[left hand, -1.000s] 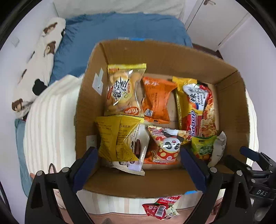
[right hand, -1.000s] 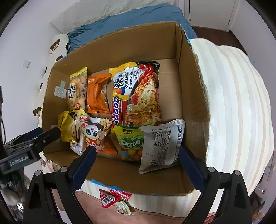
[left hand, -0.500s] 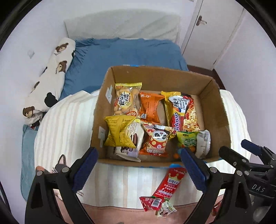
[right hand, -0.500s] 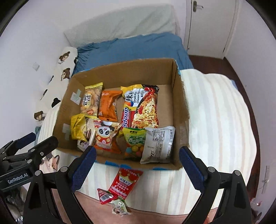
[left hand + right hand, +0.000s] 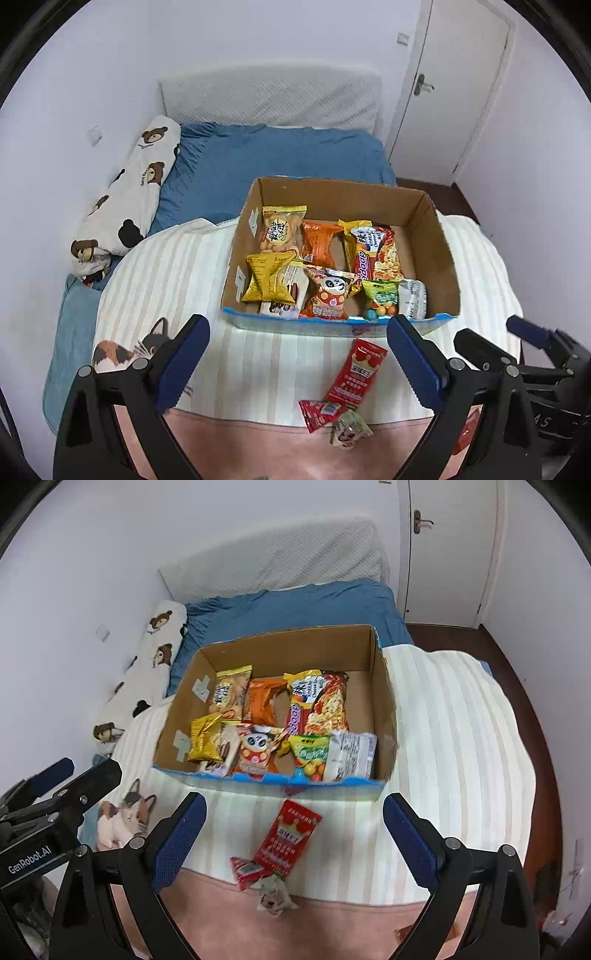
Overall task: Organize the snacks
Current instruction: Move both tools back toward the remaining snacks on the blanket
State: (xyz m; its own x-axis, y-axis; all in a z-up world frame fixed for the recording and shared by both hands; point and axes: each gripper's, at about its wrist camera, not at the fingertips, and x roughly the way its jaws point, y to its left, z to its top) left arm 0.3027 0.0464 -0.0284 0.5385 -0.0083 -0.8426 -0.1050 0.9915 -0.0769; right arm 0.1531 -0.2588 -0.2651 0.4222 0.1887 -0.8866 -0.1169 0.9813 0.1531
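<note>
While your left gripper and right gripper hang with jaws spread and empty, the corrugated cardboard box holds crinkly foil packets; just before its near wall lies a flat glossy red sachet on the striped blanket.

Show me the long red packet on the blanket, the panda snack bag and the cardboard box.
long red packet (image 5: 357,373), left wrist view, printed middle.
panda snack bag (image 5: 330,292), left wrist view, panda face.
cardboard box (image 5: 284,648), right wrist view, far inner wall.
</note>
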